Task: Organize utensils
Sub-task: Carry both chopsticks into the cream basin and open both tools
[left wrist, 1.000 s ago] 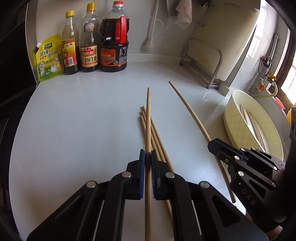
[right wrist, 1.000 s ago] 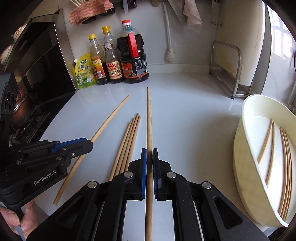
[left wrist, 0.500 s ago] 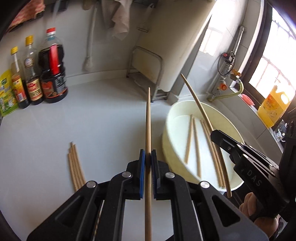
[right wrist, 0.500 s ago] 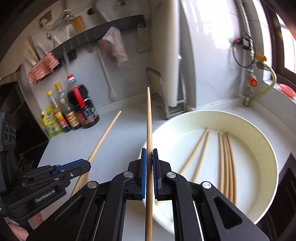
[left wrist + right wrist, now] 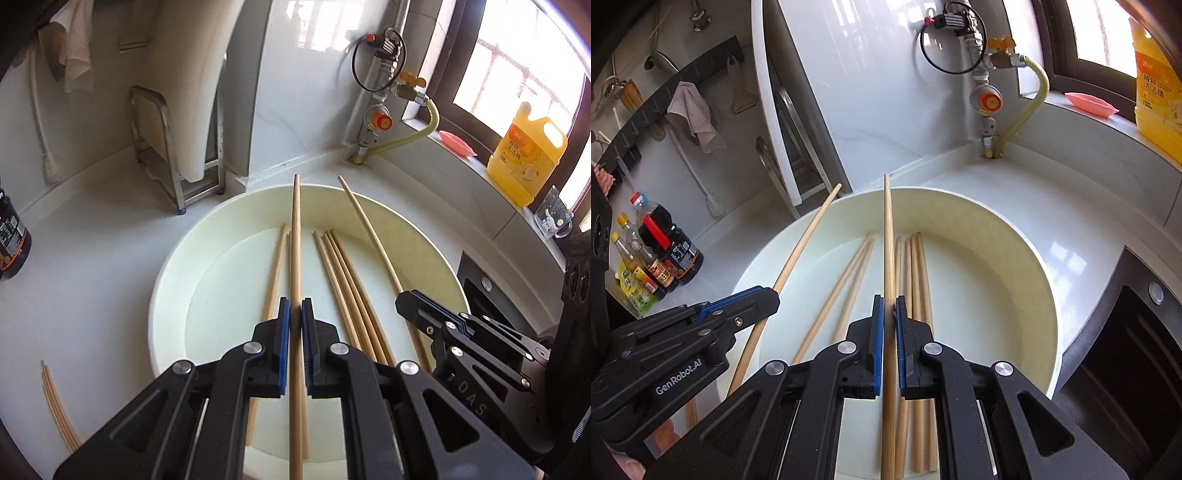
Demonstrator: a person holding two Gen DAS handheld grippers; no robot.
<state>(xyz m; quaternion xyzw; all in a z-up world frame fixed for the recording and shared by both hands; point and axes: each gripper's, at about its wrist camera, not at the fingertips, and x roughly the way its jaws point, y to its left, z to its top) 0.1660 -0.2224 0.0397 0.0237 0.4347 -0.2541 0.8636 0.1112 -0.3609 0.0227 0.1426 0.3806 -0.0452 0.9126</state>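
White desk (image 5: 92,229) carried a bowl (image 5: 177,254) already holding several chopsticks (image 5: 343,280), a few sticks (image 5: 55,391) remained beside it, and both jaws gripped one each above it.

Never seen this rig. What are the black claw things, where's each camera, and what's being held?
No robot arm here: a person carries two hand-held pinching tools, each with a fisheye camera looking forward along its two fingers. So each picture shows its own tool at the bottom and the other one at the side.

Left-camera view: the left tool is shut on a chopstick; the right tool enters from the right. Right-camera view: the right tool is shut on its own chopstick.

Both hover over a cream basin on a white counter, with several chopsticks already lying inside. A few more chopsticks lie on the counter beside it.
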